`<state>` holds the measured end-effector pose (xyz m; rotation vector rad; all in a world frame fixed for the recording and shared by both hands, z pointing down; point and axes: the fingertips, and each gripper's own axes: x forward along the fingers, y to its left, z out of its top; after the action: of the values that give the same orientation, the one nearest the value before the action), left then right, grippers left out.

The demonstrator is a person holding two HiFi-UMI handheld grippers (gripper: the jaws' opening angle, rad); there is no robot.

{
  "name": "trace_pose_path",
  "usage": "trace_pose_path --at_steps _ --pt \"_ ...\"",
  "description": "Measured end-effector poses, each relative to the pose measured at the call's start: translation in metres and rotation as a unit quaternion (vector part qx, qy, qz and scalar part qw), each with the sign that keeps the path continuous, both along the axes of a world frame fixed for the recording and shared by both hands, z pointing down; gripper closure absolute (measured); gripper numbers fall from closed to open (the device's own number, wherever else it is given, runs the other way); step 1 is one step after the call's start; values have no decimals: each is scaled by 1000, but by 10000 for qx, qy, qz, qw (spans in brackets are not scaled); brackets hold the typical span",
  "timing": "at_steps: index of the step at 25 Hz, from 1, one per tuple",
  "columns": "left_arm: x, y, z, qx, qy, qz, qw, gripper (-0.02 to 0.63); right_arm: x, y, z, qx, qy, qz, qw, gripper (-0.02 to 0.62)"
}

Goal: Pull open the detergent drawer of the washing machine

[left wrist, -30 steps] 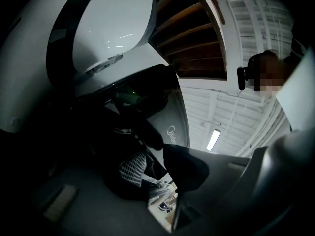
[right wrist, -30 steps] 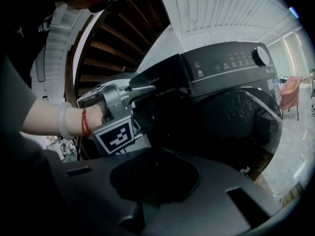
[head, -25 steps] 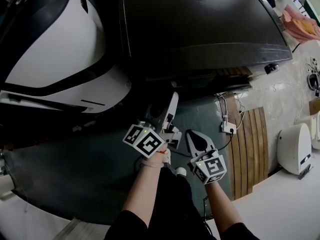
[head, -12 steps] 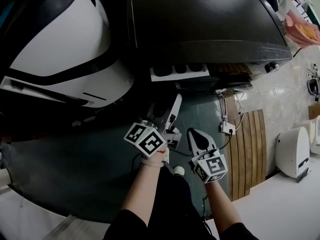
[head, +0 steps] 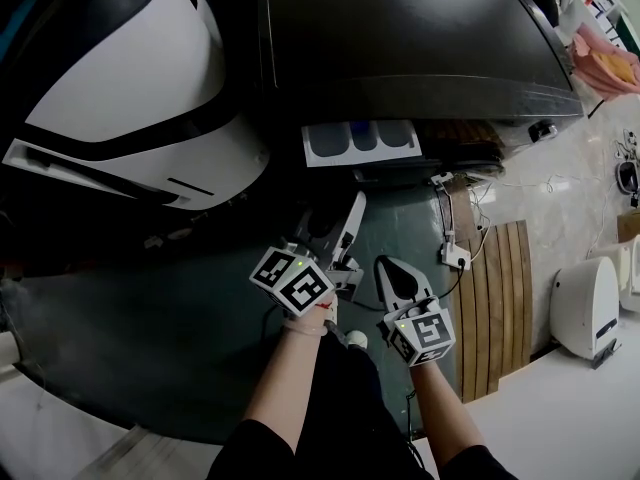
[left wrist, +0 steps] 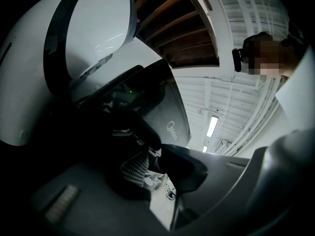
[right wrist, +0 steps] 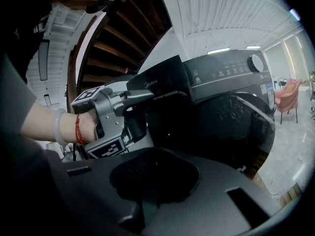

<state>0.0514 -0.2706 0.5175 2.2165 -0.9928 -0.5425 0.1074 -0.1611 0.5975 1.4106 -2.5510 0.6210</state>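
Two claws are hovering side by side. Right claw (right wrist: 153,173) is sitting closed and empty. Left claw (left wrist: 153,164) is standing slightly apart, its jaws just closing, with nothing between them. At its 12 o'clock, one white detergent drawer (head: 362,140) is jutting from the dark washing machine (head: 400,38), showing three compartments, contents unclear. One white machine (head: 120,108) is standing at 10 o'clock.

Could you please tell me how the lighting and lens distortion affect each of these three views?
Head view: the fisheye lens bows the edges of the washing machine, and the pale detergent drawer stands out against dark surroundings. Left gripper view: the foreground is nearly black, while the ceiling light glares. Right gripper view: more evenly lit, but straight lines curve strongly.
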Motion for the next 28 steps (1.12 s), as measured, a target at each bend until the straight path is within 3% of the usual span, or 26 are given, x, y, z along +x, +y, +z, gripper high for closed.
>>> trace_pose_path --at_steps 28 --pt "2 44 2 141 -120 18 9998 522 1 36 -4 69 -11 -121 9999 583"
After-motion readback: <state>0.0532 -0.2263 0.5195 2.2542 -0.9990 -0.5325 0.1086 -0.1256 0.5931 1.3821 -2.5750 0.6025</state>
